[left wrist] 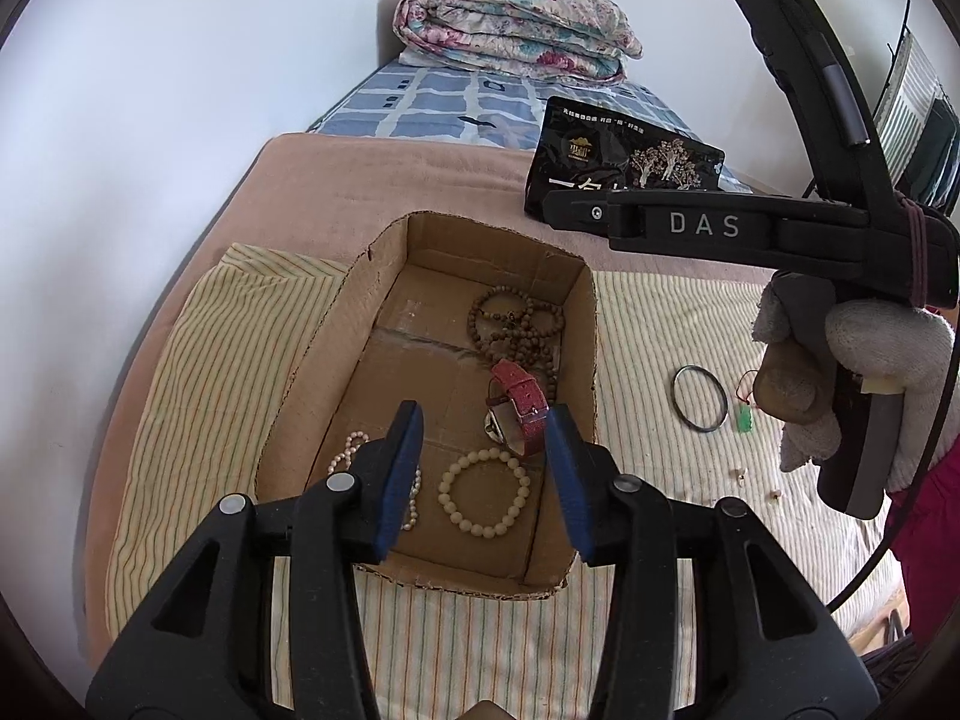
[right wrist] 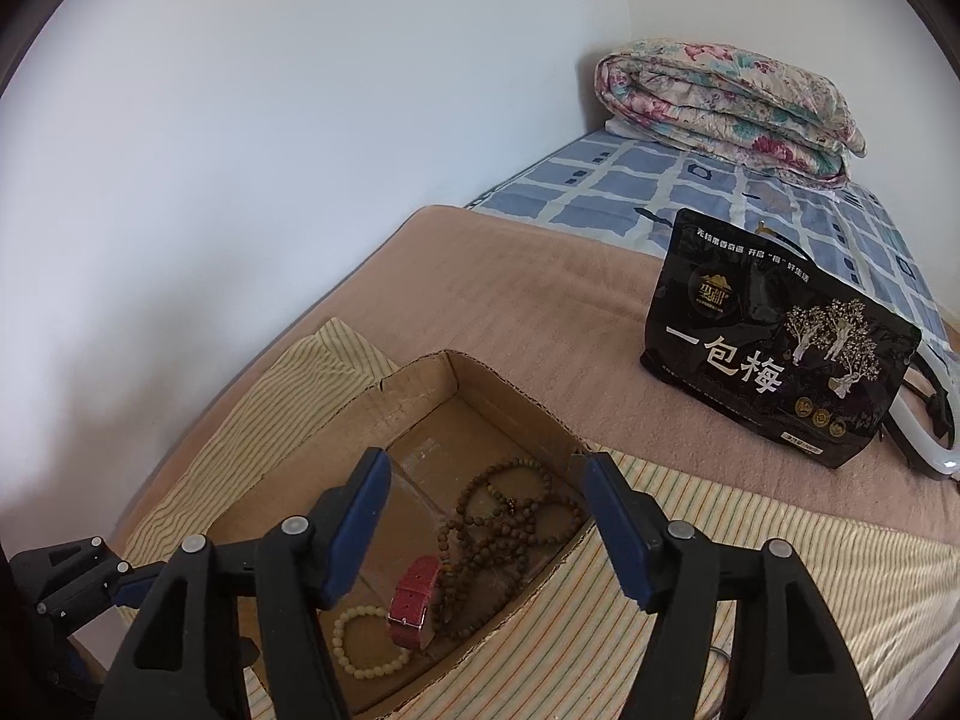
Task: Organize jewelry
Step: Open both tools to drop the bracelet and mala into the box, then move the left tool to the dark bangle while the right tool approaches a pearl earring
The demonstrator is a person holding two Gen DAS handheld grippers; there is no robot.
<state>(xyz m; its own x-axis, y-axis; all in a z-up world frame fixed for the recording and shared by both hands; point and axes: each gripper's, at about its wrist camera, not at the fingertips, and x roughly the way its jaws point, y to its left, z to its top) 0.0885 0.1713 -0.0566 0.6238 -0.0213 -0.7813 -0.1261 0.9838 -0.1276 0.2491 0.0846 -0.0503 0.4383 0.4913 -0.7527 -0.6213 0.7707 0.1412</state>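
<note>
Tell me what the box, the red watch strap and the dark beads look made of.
Box: corrugated cardboard, matte brown, with ragged cut edges. Watch strap: likely leather or imitation, with a grainy red surface. Dark beads: probably wood, dull brown and round.

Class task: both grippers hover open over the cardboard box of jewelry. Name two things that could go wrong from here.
1. The brown bead strands lie looped over each other and might tangle further if more pieces land on them.
2. The green pendant and tiny earrings outside the cardboard box may be overlooked on the striped cloth.
</note>
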